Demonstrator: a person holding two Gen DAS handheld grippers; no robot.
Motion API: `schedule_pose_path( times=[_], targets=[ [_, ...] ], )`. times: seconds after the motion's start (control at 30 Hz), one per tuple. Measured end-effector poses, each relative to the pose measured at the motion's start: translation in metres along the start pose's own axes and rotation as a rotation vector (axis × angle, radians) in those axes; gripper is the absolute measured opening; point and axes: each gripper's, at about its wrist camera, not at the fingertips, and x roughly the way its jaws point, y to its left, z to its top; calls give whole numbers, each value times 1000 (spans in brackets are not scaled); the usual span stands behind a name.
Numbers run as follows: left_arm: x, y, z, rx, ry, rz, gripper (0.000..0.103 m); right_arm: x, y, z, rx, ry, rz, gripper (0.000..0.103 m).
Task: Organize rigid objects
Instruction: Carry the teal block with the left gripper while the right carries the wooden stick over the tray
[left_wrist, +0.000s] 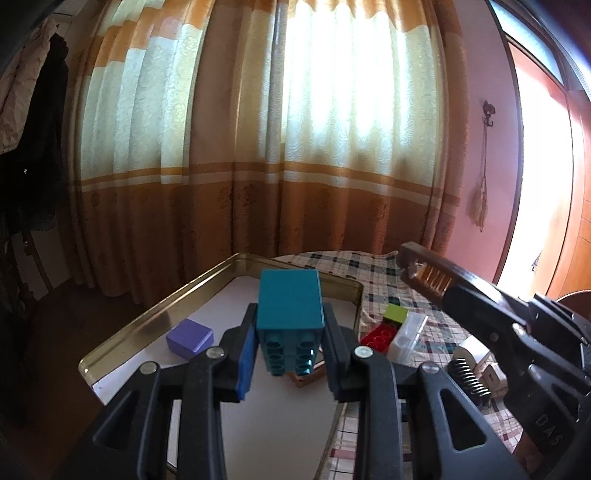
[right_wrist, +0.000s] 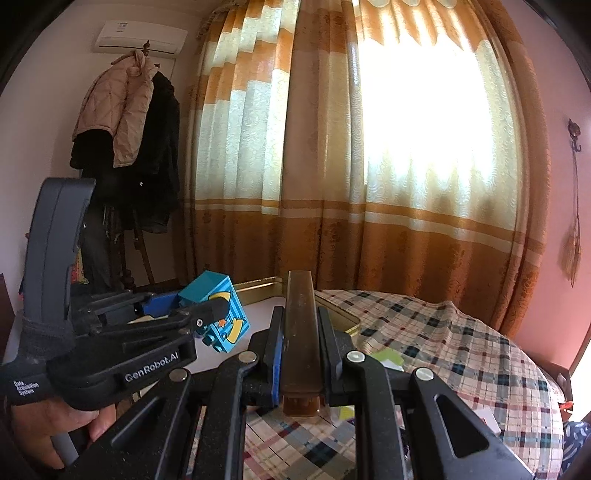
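The curtain fills the wall ahead of me, orange and cream, with bright window light coming through it. To its left coats hang on a stand. Below it lies the surface under a checked cloth, and on its left part sits a shallow gold-rimmed tray with a pale floor.

My left tongs are clamped on a teal block, holding it by its sides above the tray, studs toward my camera and smooth base toward the curtain. From the right wrist view a cartoon picture shows on one face of that block. My left hand grips the tool's handle at the lower left of that view.

My right tongs are clamped on a long brown comb that sticks out forward past the fingers, over the tray's near corner; its teeth show from the left wrist view.

A purple cube rests on the tray floor, left of the teal block. On the cloth just right of the tray lie a red brick, a green block and a clear box, close together.
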Motion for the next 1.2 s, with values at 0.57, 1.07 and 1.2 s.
schedule_pose_path(
  times=[0.57,1.07,1.2],
  targets=[
    [14,46,14,-51,48,103,30,47,16,17,-8,53,62,17],
    [39,69,12,-46,151,195,30,107,44,4,-34,201,113,17],
    [44,75,10,-49,178,218,30,116,51,1,-54,231,121,17]
  ],
)
